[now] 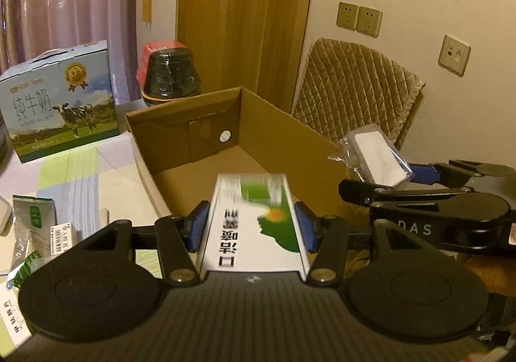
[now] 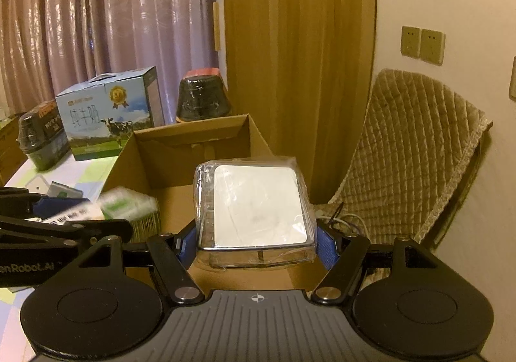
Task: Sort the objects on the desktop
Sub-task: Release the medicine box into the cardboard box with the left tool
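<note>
My left gripper [image 1: 251,226] is shut on a white and green medicine box [image 1: 254,220] and holds it over the near edge of the open cardboard box [image 1: 180,123]. My right gripper [image 2: 256,241] is shut on a clear plastic case with a white card inside [image 2: 258,207], held above the cardboard box [image 2: 190,139] near its right side. In the left wrist view the right gripper [image 1: 403,181] and the case [image 1: 377,152] show at the right. In the right wrist view the left gripper [image 2: 64,216] and the medicine box [image 2: 122,204] show at the left.
A blue milk carton box [image 1: 61,97] and a black jar with a red lid [image 1: 169,71] stand behind the cardboard box. Packets and leaflets [image 1: 32,220] lie on the checked tablecloth at the left. A quilted chair [image 2: 409,152] stands at the right by the wall.
</note>
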`<state>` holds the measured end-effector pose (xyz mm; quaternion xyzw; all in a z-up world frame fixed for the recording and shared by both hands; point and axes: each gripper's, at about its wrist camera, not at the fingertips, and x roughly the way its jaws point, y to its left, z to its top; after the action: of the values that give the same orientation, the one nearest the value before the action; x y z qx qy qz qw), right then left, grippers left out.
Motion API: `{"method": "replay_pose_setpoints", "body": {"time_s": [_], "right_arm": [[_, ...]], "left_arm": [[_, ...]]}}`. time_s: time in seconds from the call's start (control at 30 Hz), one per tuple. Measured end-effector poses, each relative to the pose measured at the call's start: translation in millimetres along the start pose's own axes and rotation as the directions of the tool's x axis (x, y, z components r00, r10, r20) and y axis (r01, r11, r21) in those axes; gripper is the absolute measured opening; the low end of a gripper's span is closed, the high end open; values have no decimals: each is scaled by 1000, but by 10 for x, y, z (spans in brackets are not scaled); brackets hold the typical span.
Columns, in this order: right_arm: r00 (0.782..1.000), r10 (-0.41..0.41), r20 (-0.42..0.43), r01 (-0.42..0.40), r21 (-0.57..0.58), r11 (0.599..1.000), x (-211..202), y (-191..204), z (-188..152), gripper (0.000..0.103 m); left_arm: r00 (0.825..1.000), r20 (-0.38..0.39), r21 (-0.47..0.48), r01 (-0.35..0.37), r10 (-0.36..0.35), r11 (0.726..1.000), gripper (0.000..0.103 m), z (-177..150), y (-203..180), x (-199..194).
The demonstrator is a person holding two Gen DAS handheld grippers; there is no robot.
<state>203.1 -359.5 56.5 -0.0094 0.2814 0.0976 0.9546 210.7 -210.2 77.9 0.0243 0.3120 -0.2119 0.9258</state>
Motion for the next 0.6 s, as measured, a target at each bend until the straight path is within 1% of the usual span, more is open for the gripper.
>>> {"method": "replay_pose_setpoints", "body": {"time_s": [0.03, 0.13, 0.33, 0.37, 0.4, 0.47, 0.6], "right_arm": [[1000, 0, -2, 0, -1, 1000, 7, -3, -4, 68], [1000, 2, -4, -2, 2, 1000, 11, 0, -4, 68], [1000, 14, -6, -14, 3, 1000, 7, 24, 5, 68], [1000, 18, -7, -18, 6, 1000, 7, 34, 7, 68], [1000, 21, -9, -21, 8, 1000, 10, 46, 8, 68], [1000, 25, -11, -25, 5, 1000, 18, 79, 9, 68], [999, 35, -20, -35, -4, 999, 44, 162, 15, 68]], "left_arm": [[1000, -3, 2, 3, -3, 1000, 49, -1, -6, 21], [1000, 6, 6, 2, -2, 1000, 49, 14, 6, 17], [999, 27, 1, -28, 28, 1000, 51, 12, 173, -151], [999, 28, -2, -34, 34, 999, 53, 3, 208, -184], [999, 28, -5, -39, 39, 999, 59, -11, 239, -215], [998, 32, -10, -47, 47, 999, 64, -40, 286, -275], [998, 16, -13, -62, 62, 998, 65, -100, 363, -341]]}}
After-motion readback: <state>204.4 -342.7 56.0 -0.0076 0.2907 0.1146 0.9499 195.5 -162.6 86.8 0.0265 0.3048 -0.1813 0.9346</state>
